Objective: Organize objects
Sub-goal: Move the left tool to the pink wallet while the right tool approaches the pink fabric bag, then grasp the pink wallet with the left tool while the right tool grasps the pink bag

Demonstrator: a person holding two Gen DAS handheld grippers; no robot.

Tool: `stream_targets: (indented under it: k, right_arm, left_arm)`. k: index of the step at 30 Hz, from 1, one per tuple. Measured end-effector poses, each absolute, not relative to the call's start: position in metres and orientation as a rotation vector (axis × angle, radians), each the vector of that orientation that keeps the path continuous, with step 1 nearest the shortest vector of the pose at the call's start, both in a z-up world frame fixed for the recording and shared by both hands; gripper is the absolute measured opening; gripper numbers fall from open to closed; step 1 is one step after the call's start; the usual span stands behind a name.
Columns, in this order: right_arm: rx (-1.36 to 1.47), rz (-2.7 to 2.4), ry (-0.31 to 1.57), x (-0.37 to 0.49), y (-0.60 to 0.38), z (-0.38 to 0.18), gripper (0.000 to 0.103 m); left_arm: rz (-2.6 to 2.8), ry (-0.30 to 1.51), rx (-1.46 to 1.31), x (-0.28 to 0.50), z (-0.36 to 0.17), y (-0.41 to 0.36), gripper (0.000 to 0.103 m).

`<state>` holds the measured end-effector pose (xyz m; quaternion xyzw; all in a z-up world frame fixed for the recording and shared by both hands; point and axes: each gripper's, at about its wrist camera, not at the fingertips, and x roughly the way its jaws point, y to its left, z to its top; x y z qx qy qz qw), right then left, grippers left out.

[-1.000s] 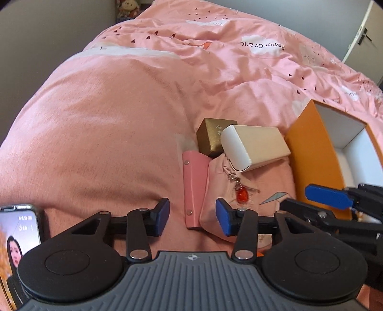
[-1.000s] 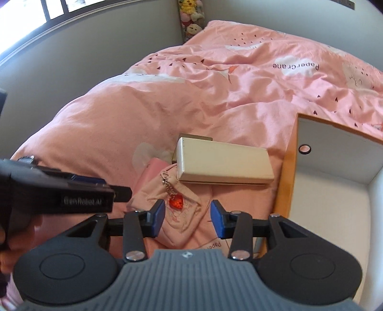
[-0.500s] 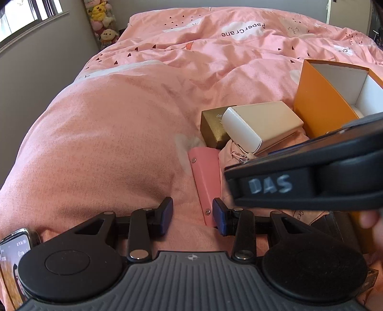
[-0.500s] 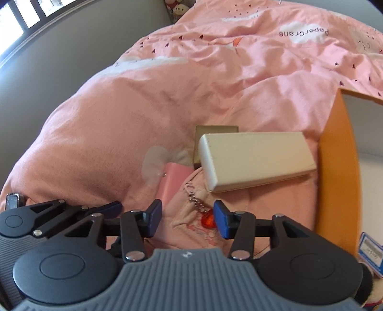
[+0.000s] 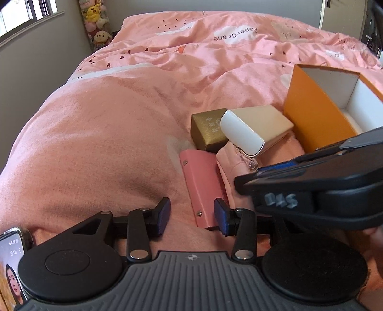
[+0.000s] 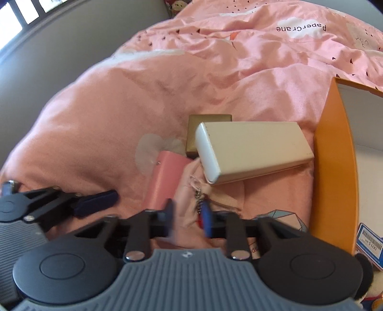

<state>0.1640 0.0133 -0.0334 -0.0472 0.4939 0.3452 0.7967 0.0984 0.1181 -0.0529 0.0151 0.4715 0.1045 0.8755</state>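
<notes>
On the pink duvet lie a pink snap wallet (image 5: 203, 186) (image 6: 165, 181), a gold box (image 5: 208, 130) (image 6: 205, 124), a cream case (image 5: 251, 129) (image 6: 251, 148) and a pink cloth pouch (image 5: 235, 160) (image 6: 191, 189) with a red charm on a chain. My left gripper (image 5: 192, 216) is open, its fingers either side of the wallet's near end. My right gripper (image 6: 186, 216) is partly closed around the pouch at the chain and charm; whether it grips is unclear. It crosses the left wrist view (image 5: 311, 181).
An open orange box (image 5: 318, 114) (image 6: 335, 167) with a white inside stands at the right, against the cream case. A phone (image 5: 12, 268) lies at the near left. Plush toys (image 5: 98, 21) sit by the far wall. A tag (image 6: 368, 241) lies at the right edge.
My right gripper has moved down onto the pouch and its jaws have narrowed around the chain and charm. My left gripper has edged forward along the wallet, still open.
</notes>
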Motion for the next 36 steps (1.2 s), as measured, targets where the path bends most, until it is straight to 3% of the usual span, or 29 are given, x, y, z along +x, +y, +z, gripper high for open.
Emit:
stream_targets:
  k: [9, 16, 20, 22, 24, 28, 36]
  right_arm:
    - [0.041, 0.728, 1.107, 0.175, -0.029, -0.016, 0.017]
    - [-0.078, 0.689, 1.029, 0.165, -0.034, -0.007, 0.019]
    - [-0.075, 0.692, 1.032, 0.17, -0.035, -0.004, 0.02]
    - [-0.066, 0.694, 1.033, 0.172, -0.036, -0.002, 0.023]
    - [-0.079, 0.697, 1.019, 0.173, -0.034, 0.001, 0.04]
    - [-0.145, 0.73, 1.002, 0.171, -0.023, 0.005, 0.046]
    - [-0.254, 0.742, 1.005, 0.175, -0.008, -0.006, 0.046]
  left_arm:
    - [0.097, 0.957, -0.15, 0.099, -0.047, 0.121, 0.045]
    - [0.036, 0.932, -0.205, 0.104, -0.048, 0.112, 0.033]
    - [0.01, 0.929, -0.239, 0.108, -0.049, 0.109, 0.017]
    - [0.012, 0.929, -0.241, 0.109, -0.049, 0.107, 0.017]
    - [0.015, 0.931, -0.247, 0.109, -0.049, 0.107, 0.017]
    - [0.018, 0.94, -0.283, 0.111, -0.05, 0.108, 0.017]
    - [0.007, 0.95, -0.337, 0.111, -0.053, 0.11, 0.016]
